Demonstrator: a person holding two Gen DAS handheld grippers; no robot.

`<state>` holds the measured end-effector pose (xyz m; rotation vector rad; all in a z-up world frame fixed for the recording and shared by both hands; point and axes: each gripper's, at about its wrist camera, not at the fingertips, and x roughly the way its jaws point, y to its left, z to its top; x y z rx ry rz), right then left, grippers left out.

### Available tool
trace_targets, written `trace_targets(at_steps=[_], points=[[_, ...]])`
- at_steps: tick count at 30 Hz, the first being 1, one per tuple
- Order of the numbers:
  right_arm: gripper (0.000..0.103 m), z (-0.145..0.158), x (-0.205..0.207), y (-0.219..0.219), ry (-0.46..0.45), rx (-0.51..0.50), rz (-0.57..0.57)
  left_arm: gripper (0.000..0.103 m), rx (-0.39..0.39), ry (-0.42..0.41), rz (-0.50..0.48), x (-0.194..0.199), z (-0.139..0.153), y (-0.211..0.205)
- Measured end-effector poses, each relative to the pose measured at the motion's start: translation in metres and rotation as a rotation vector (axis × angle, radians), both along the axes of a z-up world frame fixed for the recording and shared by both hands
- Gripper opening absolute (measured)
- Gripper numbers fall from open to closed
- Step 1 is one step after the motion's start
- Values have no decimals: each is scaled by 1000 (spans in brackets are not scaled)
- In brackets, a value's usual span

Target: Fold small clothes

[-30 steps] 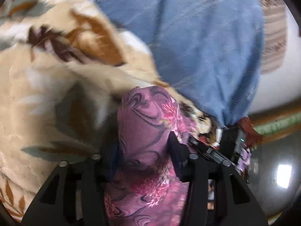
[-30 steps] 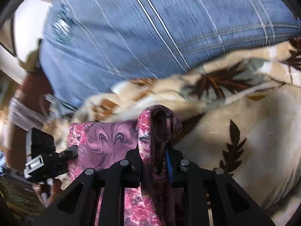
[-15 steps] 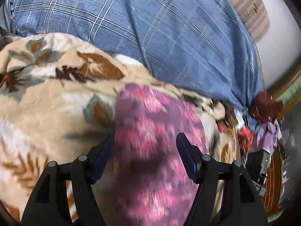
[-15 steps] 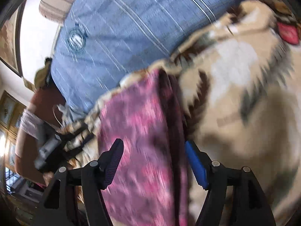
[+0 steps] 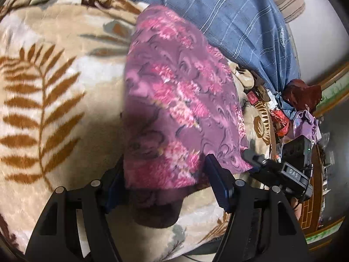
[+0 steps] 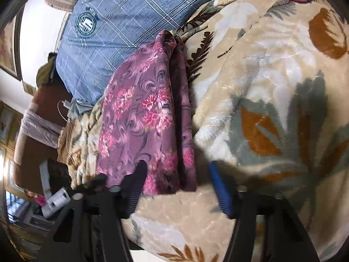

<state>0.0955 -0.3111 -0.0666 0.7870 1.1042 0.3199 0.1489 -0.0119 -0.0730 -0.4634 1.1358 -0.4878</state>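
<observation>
Black fingers of the left gripper [image 5: 163,181] fill the bottom of the left wrist view, spread wide with their blue pads on either side of the purple floral cloth [image 5: 174,109]. The near hem of the cloth lies between the pads; the jaws stand apart and do not pinch it. In the right wrist view the right gripper [image 6: 176,185] is likewise spread wide at the bottom of the frame, its left finger over the cloth's [image 6: 144,118] near edge, its blue-padded right finger over bare blanket [image 6: 272,109], gripping nothing.

The cloth lies folded in a long strip on the beige leaf-print blanket [image 5: 54,87], running from the grippers up toward the centre top of each frame. In the right wrist view its right edge shows a darker folded layer, bunched at the far tip. Open blanket spreads to the left of the cloth in the left wrist view and to the right of it in the right wrist view.

Beyond the cloth's far end sits a blue checked pillow [image 6: 122,21], touching the blanket's far edge. At the lower right of the left wrist view the other gripper's body shows just beside the cloth's corner, with cluttered items [image 5: 301,109] farther off.
</observation>
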Motion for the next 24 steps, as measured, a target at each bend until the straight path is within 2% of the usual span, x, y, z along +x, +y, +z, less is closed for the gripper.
trace_targets(at_steps=[1, 3, 4, 5, 7, 9, 11, 13, 15, 16, 17, 18, 21, 22, 24], points=[[34, -4, 0, 2, 9, 20, 7, 69, -43, 15, 14, 2, -1, 5], [17, -6, -2, 5, 19, -29, 4, 63, -112, 58, 39, 5, -5, 15], [16, -4, -4, 2, 13, -22, -6, 43, -143, 81, 44, 7, -8, 20], [15, -1, -7, 0, 1, -10, -14, 18, -150, 92, 47, 7, -9, 25], [14, 16, -13, -4, -48, -7, -13, 13, -162, 86, 29, 3, -4, 28], [14, 26, -15, 2, -57, -34, 6, 12, -198, 31, 32, -7, 13, 31], [14, 31, -24, 4, -55, -55, -11, 11, -270, 8, 32, -16, 29, 36], [13, 35, -31, 3, -69, -69, -25, 12, -216, -1, 32, -19, 31, 37], [14, 24, -28, 7, -24, -108, -22, 13, -136, 60, 29, -14, 9, 31], [14, 9, -23, 10, 32, -112, -7, 15, -104, 116, 40, -12, -9, 29], [14, -2, -19, 13, 66, -123, 5, 17, -102, 144, 45, -12, -20, 27], [15, -4, -19, 13, 65, -118, 8, 18, -120, 135, 56, -14, -21, 29], [20, 7, -21, 8, 3, -87, -4, 22, -121, 57, 47, -19, -1, 30], [21, 8, -22, 5, -7, -87, -16, 27, -119, 41, 53, -20, 2, 31], [24, 0, -21, -1, 22, -72, -41, 27, -109, 78, 60, -18, -7, 29]])
